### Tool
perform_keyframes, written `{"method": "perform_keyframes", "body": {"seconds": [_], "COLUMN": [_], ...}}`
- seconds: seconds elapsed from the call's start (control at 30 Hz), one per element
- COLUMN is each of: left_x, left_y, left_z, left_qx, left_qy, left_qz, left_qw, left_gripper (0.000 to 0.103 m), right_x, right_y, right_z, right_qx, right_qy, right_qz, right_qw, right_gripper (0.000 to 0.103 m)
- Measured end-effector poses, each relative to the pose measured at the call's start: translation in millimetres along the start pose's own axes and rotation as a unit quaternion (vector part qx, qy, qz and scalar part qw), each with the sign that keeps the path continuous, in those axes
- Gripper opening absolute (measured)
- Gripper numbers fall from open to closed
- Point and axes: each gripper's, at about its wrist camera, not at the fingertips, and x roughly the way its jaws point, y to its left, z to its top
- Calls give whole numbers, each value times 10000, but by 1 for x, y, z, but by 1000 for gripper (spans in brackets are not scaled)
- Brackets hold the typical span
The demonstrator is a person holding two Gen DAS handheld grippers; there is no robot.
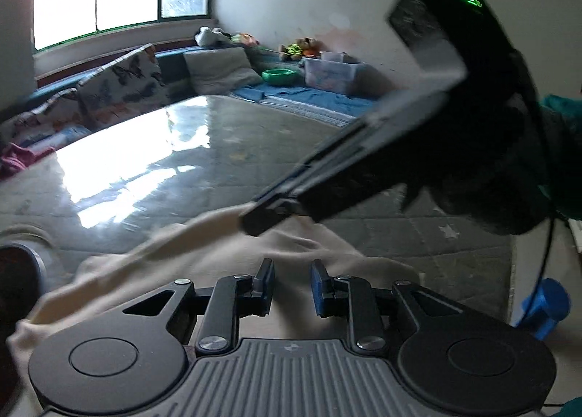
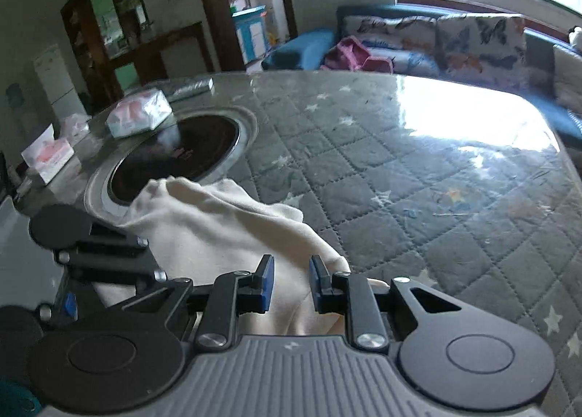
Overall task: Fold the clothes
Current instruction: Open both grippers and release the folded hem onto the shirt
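A cream-white garment (image 1: 174,264) lies bunched on the quilted grey table cover (image 1: 225,147); it also shows in the right wrist view (image 2: 218,224). My left gripper (image 1: 291,280) is open just above the cloth, nothing between its pads. My right gripper (image 2: 291,277) is open too, over the garment's near edge. In the left wrist view the right gripper's body (image 1: 382,147) crosses from the upper right, its tip over the cloth. In the right wrist view the left gripper's body (image 2: 94,249) sits at the left, against the garment.
A round black inset hob (image 2: 174,158) with a metal rim sits in the table left of the garment. Tissue packs (image 2: 140,113) and a box (image 2: 47,157) lie at the far left. A sofa with butterfly cushions (image 2: 454,42) runs behind the table.
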Motion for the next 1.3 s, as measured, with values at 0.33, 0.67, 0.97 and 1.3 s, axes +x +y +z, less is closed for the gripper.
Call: {"method": "perform_keyframes", "body": {"seconds": [0.33, 0.67, 0.97, 1.3], "left_x": [7, -50, -91, -116], "left_y": [-23, -1, 53, 94], "left_z": [-11, -25, -57, -91], "left_qx": [185, -52, -753, -1410], "left_qy": [-69, -405, -329, -170], "left_qz": [-561, -17, 862, 1352], "left_qw": [9982, 9992, 9929, 9806], "left_gripper": [22, 24, 22, 23], "right_x": [13, -11, -7, 15], "right_y": [-4, 23, 71, 106], "right_z": [-7, -7, -8, -19], "right_qx": [-57, -397, -699, -1063], "right_qy": [143, -335, -497, -328], "right_qz": [-108, -211, 214, 203], "right_qw": [9998, 9984, 9961, 9936], "right_gripper": [19, 19, 20, 20]}}
